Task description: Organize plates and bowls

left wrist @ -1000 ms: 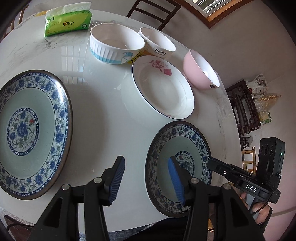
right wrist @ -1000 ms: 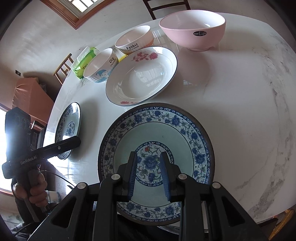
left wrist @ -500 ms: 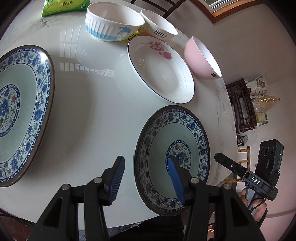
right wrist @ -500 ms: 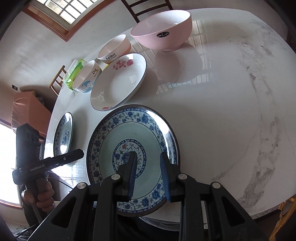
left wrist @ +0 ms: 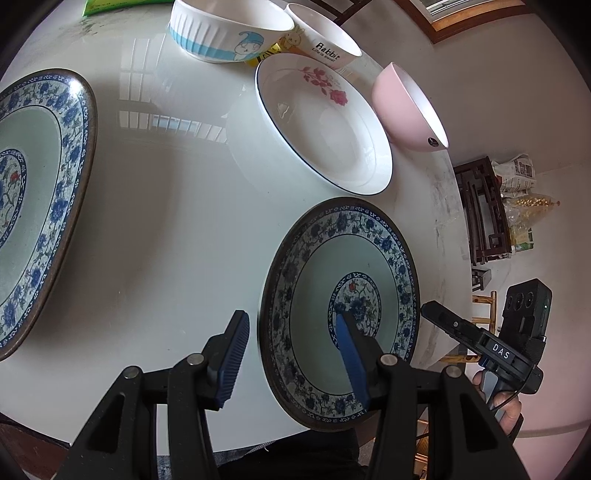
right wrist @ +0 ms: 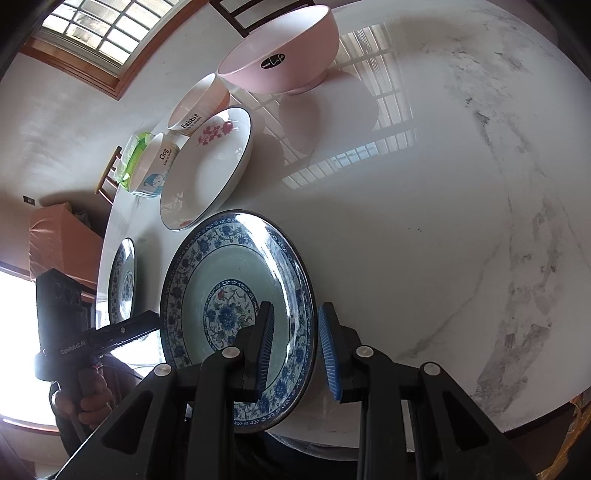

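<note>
A small blue-and-white plate (left wrist: 343,258) (right wrist: 229,266) lies flat near the table's front edge. My left gripper (left wrist: 291,315) is open astride its left rim: one finger hangs outside the rim, the other over the plate's well. My right gripper (right wrist: 294,305) stands narrowly open astride the plate's right rim, its pads apart from the rim. Each gripper shows in the other's view, held by a hand. A large blue-and-white plate (left wrist: 37,203) (right wrist: 123,280) lies to the left. Further back are a white rose plate (left wrist: 325,125) (right wrist: 210,166) and a pink bowl (left wrist: 406,107) (right wrist: 280,55).
A "Rabbit" bowl (left wrist: 321,40) (right wrist: 199,103) and a blue-striped cartoon bowl (left wrist: 229,29) (right wrist: 155,166) stand at the back beside a green tissue pack (right wrist: 135,155). The white marble table (right wrist: 443,184) stretches bare to the right. Dark wooden chairs stand beyond the table's edge.
My right gripper has slid from over the small plate's centre to its right rim. My left gripper has sunk a little closer to the plate's left rim. Neither jaw width has changed.
</note>
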Tool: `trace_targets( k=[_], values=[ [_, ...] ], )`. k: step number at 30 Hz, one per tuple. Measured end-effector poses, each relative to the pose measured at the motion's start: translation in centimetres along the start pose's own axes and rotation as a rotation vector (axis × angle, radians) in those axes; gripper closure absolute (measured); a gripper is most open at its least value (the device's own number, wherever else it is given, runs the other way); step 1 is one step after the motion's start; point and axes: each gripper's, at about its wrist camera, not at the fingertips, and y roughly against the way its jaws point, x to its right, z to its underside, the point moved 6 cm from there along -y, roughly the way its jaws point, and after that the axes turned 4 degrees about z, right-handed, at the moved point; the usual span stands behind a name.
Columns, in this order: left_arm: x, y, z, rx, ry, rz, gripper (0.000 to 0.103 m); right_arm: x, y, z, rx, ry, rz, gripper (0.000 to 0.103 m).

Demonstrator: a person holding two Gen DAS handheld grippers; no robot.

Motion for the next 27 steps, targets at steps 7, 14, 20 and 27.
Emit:
trace_targets(
  k=[7,14,20,27],
  values=[
    [0.1,-0.3,0.0,-0.004,-0.008,-0.013,0.053,0.1,-0.9,0.3,-0.016,0.007,0.001,0.078],
    [0.1,-0.8,0.0,-0.010,-0.014,-0.024,0.054,0.4,-1.7,0.2,-0.018,0.006,-0.006,0.078],
    [0.1,-1.0,0.1,-0.018,-0.026,-0.029,0.055,0.7,-2.1,0.1,-0.020,0.004,-0.004,0.078],
    [0.3,-1.0,0.2,-0.016,-0.045,-0.030,0.055,0.3,-2.4,0.1,-0.018,0.020,-0.020,0.078]
  ],
)
